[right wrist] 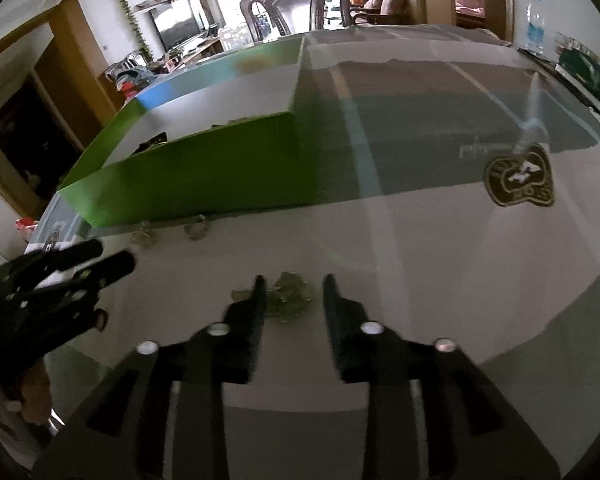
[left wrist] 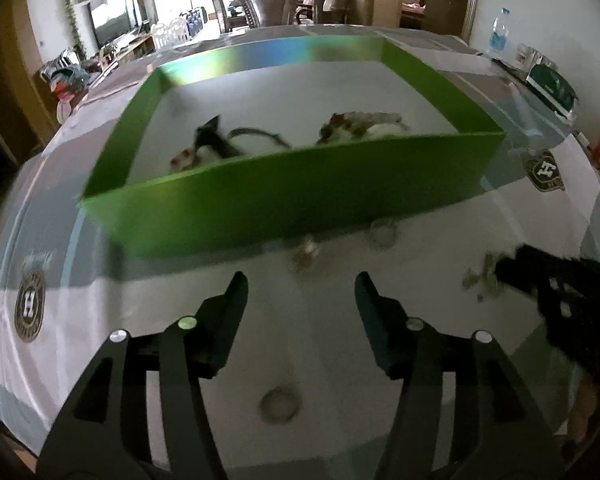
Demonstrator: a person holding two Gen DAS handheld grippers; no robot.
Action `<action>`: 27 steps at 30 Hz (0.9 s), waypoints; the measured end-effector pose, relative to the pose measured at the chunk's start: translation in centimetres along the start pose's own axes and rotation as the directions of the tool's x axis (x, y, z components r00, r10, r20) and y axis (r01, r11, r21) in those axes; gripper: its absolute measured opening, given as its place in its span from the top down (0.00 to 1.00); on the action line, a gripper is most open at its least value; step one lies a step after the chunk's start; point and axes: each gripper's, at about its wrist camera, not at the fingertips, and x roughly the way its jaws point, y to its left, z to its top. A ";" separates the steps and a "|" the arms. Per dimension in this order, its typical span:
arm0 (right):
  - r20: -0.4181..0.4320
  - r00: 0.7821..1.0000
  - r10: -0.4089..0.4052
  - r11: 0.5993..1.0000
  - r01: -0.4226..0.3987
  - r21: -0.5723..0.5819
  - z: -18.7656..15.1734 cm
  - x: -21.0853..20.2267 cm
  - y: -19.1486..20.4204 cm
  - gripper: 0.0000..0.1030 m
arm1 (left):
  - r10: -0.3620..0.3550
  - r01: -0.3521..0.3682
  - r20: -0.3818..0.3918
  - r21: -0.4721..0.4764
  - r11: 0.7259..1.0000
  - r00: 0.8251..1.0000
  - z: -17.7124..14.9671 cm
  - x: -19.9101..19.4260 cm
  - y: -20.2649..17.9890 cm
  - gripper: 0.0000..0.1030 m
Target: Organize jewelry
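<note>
A green box (left wrist: 284,196) stands on the table and holds several jewelry pieces, among them a pale beaded heap (left wrist: 360,126) and a dark piece (left wrist: 212,136). Loose pieces lie in front of it: a small piece (left wrist: 306,254), a ring (left wrist: 384,234) and a ring (left wrist: 280,404) below my open, empty left gripper (left wrist: 302,284). My right gripper (right wrist: 294,286) is open with its fingers on either side of a greenish jewelry cluster (right wrist: 290,298) on the table. The box (right wrist: 204,176) also shows in the right wrist view, with two small pieces (right wrist: 196,228) at its front wall.
The table (right wrist: 420,240) has a glossy grey and white cover with round logo badges (right wrist: 520,180). A water bottle (left wrist: 499,36) and a dark green package (left wrist: 552,84) stand at the far right edge. A dark wooden chair (left wrist: 268,0) is behind the table.
</note>
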 end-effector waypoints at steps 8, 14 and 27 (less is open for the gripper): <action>-0.013 1.000 0.001 0.999 -0.002 -0.033 -0.5 0.2 0.2 0.47 | -0.002 -0.001 -0.040 -0.069 0.998 0.999 1.2 2.3 0.0 0.75; -0.016 1.000 0.008 0.998 -0.009 -0.059 -0.4 0.6 1.3 0.46 | 0.002 -0.005 -0.038 -0.102 0.995 0.999 -0.4 1.5 2.2 0.75; 0.029 0.998 -0.063 0.988 0.067 -0.140 -0.5 1.5 3.7 0.68 | 0.029 -0.031 -0.022 -0.106 0.994 0.999 -2.8 0.1 3.1 0.75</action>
